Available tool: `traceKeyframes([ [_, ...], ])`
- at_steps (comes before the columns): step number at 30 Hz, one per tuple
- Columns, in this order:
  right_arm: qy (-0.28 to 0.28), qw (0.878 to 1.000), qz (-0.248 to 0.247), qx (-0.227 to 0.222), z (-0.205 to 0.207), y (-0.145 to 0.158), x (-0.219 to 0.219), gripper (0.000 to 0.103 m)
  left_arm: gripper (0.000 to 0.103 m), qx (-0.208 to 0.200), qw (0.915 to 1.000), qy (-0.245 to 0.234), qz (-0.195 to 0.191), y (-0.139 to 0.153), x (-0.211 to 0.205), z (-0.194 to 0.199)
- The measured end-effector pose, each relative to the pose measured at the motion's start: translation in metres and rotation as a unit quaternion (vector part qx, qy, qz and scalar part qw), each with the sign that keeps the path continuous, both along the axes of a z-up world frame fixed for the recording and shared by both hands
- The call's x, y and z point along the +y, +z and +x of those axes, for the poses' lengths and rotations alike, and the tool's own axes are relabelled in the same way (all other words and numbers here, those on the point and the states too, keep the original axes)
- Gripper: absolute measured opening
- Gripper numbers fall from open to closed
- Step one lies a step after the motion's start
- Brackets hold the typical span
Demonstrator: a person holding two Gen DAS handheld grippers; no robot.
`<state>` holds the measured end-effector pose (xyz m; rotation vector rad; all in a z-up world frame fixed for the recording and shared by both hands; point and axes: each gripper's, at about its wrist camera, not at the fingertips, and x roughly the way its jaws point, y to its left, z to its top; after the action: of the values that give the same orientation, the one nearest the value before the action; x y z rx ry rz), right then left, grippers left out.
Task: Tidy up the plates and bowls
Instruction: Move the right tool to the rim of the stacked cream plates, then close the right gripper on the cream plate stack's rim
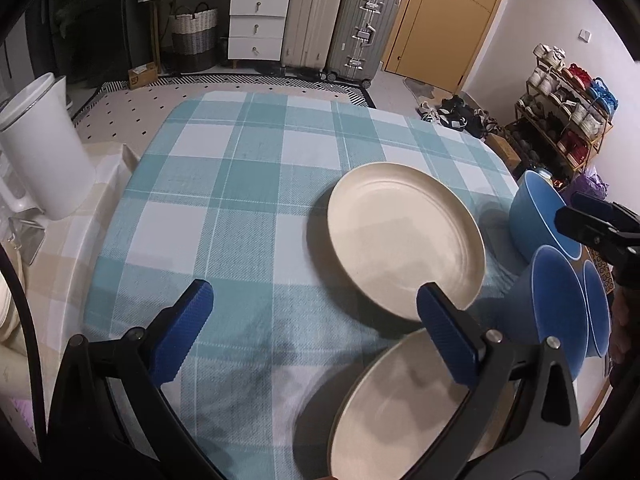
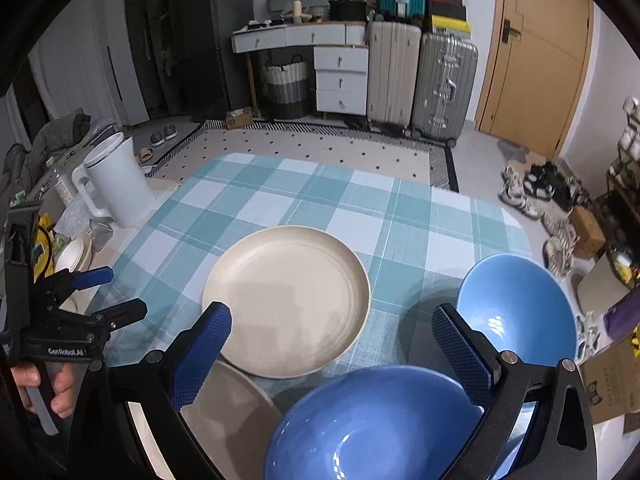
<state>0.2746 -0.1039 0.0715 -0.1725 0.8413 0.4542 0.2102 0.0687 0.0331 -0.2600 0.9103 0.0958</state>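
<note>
checked tablecloth (image 2: pixel 400 216) with two cream plates (image 2: pixel 286 300) and two blue bowls (image 2: pixel 516 308) (clustered at near edge), left gripper (image 1: pixel 312 328) wide open and empty, right gripper (image 2: pixel 332 344) likewise, above near bowl (image 2: pixel 372 424)

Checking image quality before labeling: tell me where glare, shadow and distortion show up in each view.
Left wrist view: fisheye bends the tablecloth edges; soft shadow falls beside the far plate. Right wrist view: bright glare spots on the far bowl and near bowl; black corners.
</note>
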Motion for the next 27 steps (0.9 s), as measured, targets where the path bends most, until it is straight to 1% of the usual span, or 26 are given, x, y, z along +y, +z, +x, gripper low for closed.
traceKeyframes([
  [11, -0.007, 0.998, -0.009, 0.057, 0.045, -0.032, 0.001, 0.102, 0.101, 0.023, 0.9995, 0.003, -0.022, -0.028, 0.005, 0.032],
  [17, -0.005, 0.997, -0.021, 0.072, 0.062, -0.050, 0.003, 0.100, 0.100, 0.035, 0.9991, 0.002, -0.022, -0.041, 0.004, 0.046],
  [20, -0.005, 0.996, -0.023, 0.081, 0.068, -0.056, 0.004, 0.097, 0.099, 0.037, 0.9991, 0.001, -0.018, -0.045, 0.002, 0.051],
  [25, -0.006, 0.996, -0.025, 0.091, 0.078, -0.063, 0.006, 0.097, 0.096, 0.047, 0.9988, -0.001, -0.016, -0.052, 0.000, 0.059],
  [27, -0.007, 0.995, -0.028, 0.096, 0.082, -0.067, 0.006, 0.094, 0.096, 0.050, 0.9986, -0.002, -0.015, -0.055, -0.001, 0.062],
])
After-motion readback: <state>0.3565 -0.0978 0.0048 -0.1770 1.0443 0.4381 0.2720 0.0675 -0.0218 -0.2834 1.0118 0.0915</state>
